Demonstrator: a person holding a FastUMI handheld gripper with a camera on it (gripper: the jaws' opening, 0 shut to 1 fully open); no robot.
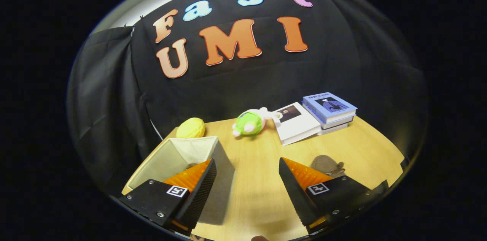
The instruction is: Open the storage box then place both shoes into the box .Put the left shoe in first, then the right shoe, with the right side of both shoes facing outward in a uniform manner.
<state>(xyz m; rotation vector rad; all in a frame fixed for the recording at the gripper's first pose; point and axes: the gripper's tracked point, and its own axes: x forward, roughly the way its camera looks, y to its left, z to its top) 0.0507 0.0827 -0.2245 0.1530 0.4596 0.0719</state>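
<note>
Gripper (247,167): fingers spread wide and released, grasping nothing, held above a wooden table (262,191).
Storage box (182,157): pale fabric box standing open-topped on the table at about 10 o'clock from the gap between the fingers; the left finger (198,184) overlaps its near wall, though whether they touch cannot be told.
Shoe (325,165): grey-brown shoe lying on the table at about 2 o'clock, partly hidden behind the right finger (300,180).
Yellow object (191,128): rounded, knobbly, at the table's far edge, just beyond the box at 11 o'clock.
Plush toy (251,122): green and pink, lying at 12 o'clock, well beyond the fingers.
Books (329,110): a blue-covered stack at 1 o'clock, beside a white book (298,125) that touches the toy.
Backdrop: black cloth behind the table.
</note>
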